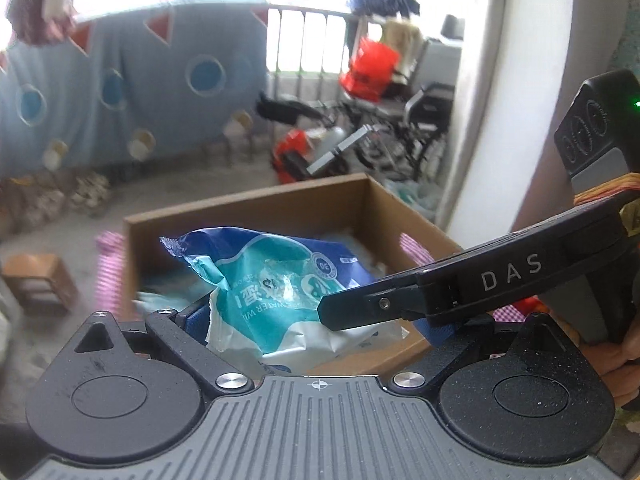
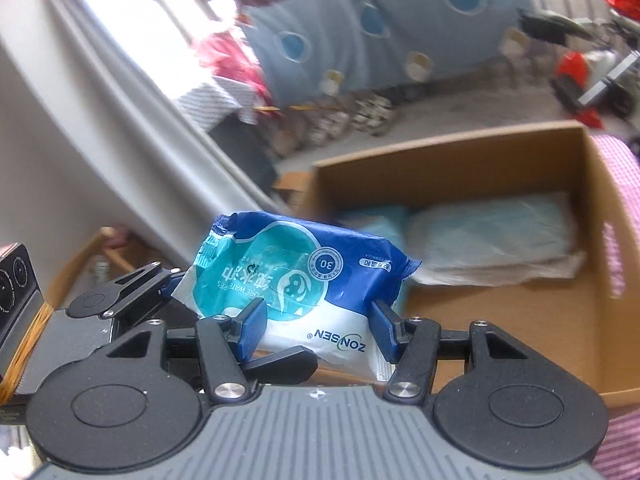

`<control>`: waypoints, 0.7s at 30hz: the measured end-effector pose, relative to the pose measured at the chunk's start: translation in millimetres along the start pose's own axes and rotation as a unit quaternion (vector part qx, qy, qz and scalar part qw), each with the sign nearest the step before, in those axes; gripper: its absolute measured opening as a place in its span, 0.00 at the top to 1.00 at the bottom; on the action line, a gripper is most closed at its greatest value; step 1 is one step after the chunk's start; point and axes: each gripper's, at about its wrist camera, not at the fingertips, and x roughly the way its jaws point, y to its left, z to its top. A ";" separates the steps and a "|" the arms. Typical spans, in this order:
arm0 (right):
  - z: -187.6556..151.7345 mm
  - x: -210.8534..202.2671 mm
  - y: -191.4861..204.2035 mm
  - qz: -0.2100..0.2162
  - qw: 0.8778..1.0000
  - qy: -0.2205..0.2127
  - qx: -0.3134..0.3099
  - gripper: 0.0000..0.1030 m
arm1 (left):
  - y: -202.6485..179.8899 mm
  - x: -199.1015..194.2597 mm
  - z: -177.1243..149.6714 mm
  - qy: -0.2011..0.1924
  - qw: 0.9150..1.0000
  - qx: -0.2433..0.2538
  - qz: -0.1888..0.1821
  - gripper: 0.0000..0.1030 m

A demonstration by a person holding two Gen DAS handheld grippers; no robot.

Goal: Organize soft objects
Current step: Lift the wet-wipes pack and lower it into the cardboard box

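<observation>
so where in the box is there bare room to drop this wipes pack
The cardboard box has bare floor in its near half, in front of the pale packs along the far wall. That back strip is crowded. Both grippers, right and left, hold the wipes pack.

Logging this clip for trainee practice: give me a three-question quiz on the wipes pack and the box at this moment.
1. True or false: both grippers hold the wipes pack.
2. What already lies in the box? A) pale soft packs B) red bags C) shoes
3. Fill in: the number printed in the round badge on the pack is ___.

Key:
1. True. The right gripper clamps its lower part with the blue pads, and the left gripper grips it at the side.
2. A. Pale packs lie against the back wall.
3. 30.
</observation>
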 end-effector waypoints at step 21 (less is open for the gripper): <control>19.4 57.8 -65.9 -0.125 0.980 0.145 -0.053 0.46 | 39.6 102.1 -28.9 0.148 0.983 -0.087 -0.058 0.06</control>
